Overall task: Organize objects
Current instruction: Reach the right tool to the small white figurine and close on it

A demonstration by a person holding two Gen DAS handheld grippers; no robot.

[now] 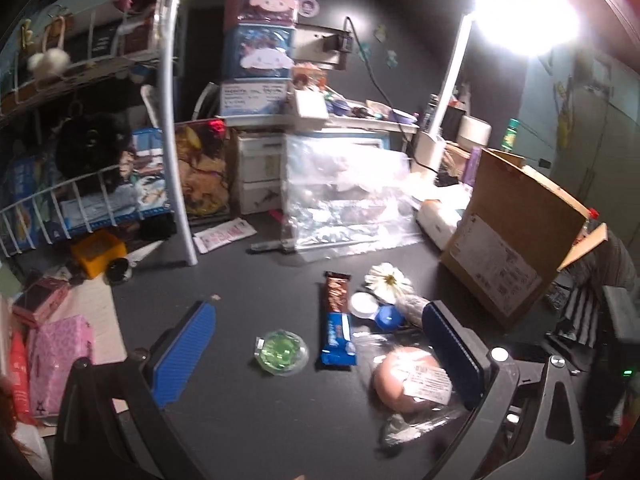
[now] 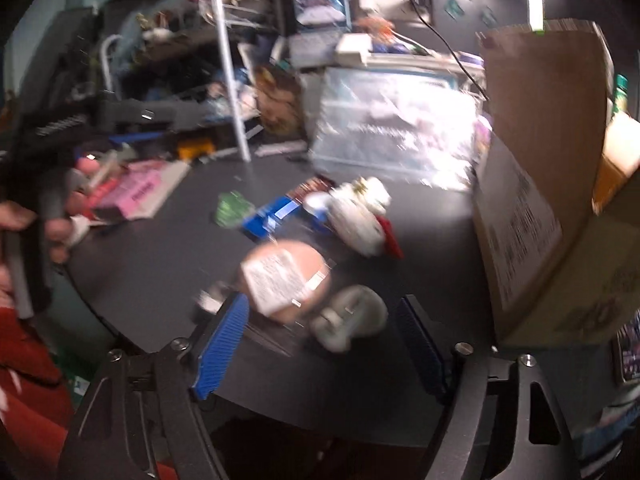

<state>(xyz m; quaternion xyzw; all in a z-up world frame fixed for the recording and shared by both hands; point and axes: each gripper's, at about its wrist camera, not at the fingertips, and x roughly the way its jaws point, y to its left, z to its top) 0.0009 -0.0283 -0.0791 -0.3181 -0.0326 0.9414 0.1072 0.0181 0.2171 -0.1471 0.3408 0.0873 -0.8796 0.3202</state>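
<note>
On the dark table lie a green round jelly cup [image 1: 282, 352], a brown and blue snack bar [image 1: 337, 320], a white flower [image 1: 390, 280], a blue-and-white contact lens case [image 1: 376, 312] and a wrapped bun with a label [image 1: 412, 380]. My left gripper [image 1: 320, 354] is open and empty above the cup and bar. The right wrist view is blurred. My right gripper [image 2: 324, 344] is open, just in front of the bun [image 2: 286, 276] and a grey crumpled item [image 2: 348, 316]. A white and red plush [image 2: 364, 216] lies behind. An open cardboard box [image 1: 516, 232] stands at the right, also in the right wrist view [image 2: 544, 200].
A wire rack [image 1: 80, 184] full of items stands at the left. Clear plastic bags [image 1: 340, 196], stacked boxes [image 1: 260, 40] and a bright desk lamp [image 1: 520, 12] are at the back. Pink packs [image 1: 60, 356] lie at the left edge.
</note>
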